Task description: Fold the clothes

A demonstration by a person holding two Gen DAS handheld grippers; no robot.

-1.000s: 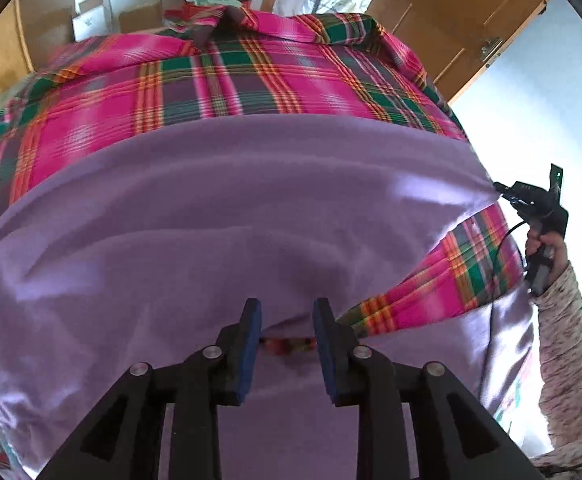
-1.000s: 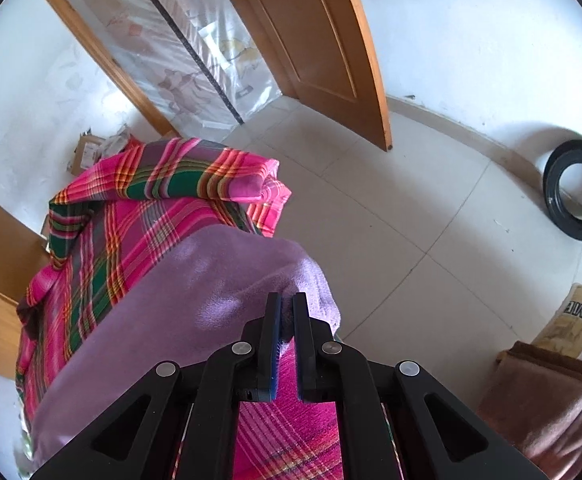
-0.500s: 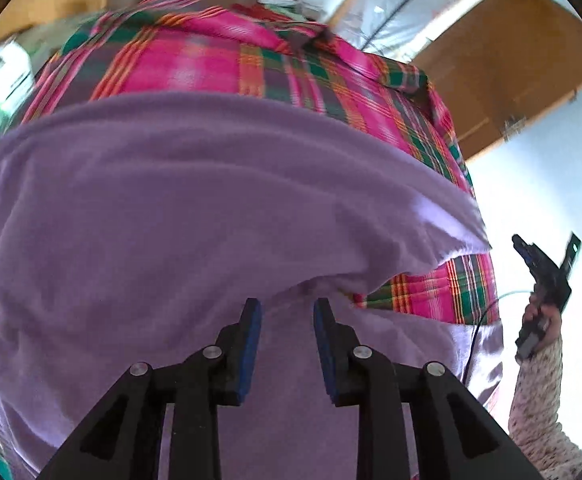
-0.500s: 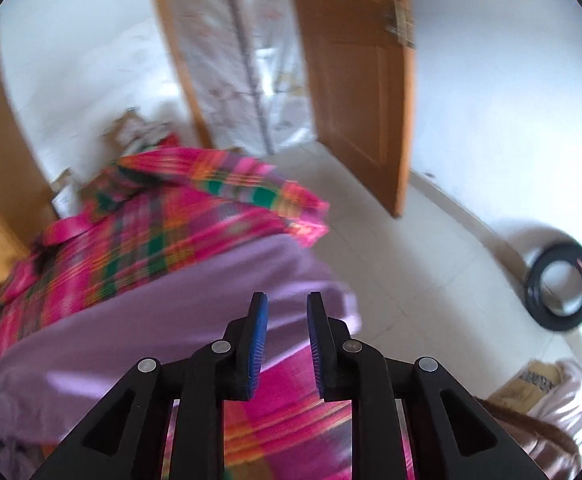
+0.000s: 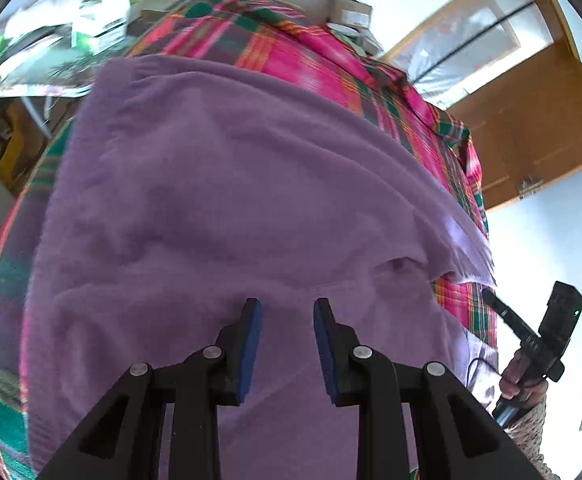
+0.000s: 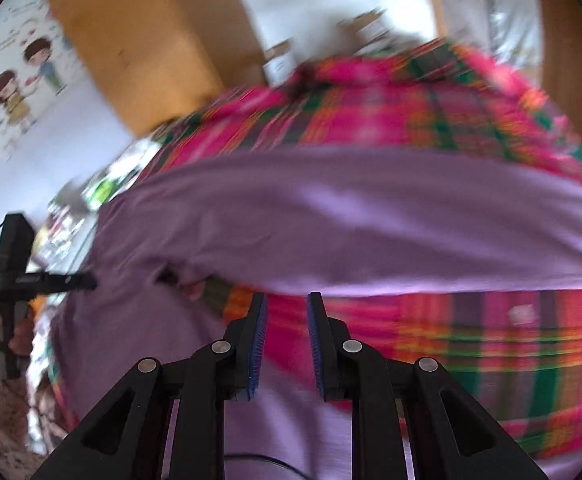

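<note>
A lilac garment (image 5: 231, 208) lies folded over on a pink, green and orange plaid cloth (image 5: 303, 56). My left gripper (image 5: 287, 308) hovers open just above the garment's near part, nothing between its fingers. In the right wrist view, which is blurred, the lilac garment (image 6: 371, 216) spans the middle with the plaid cloth (image 6: 491, 328) showing below its folded edge. My right gripper (image 6: 287, 304) stands open over that plaid strip, holding nothing. The other gripper (image 6: 35, 280) shows at the far left, the right one (image 5: 531, 340) at the left view's right edge in a hand.
Papers and white boxes (image 5: 91, 28) lie beyond the cloth at the upper left. A wooden door (image 5: 531, 128) stands at the right. Cardboard boxes (image 6: 283, 60) and a wooden cabinet (image 6: 151, 52) sit behind the cloth. A patterned sleeve (image 5: 531, 440) is at the lower right.
The right gripper went from shut to open, let go of the lilac fabric and swung left to face the garment. The left gripper stayed open and turned left.
</note>
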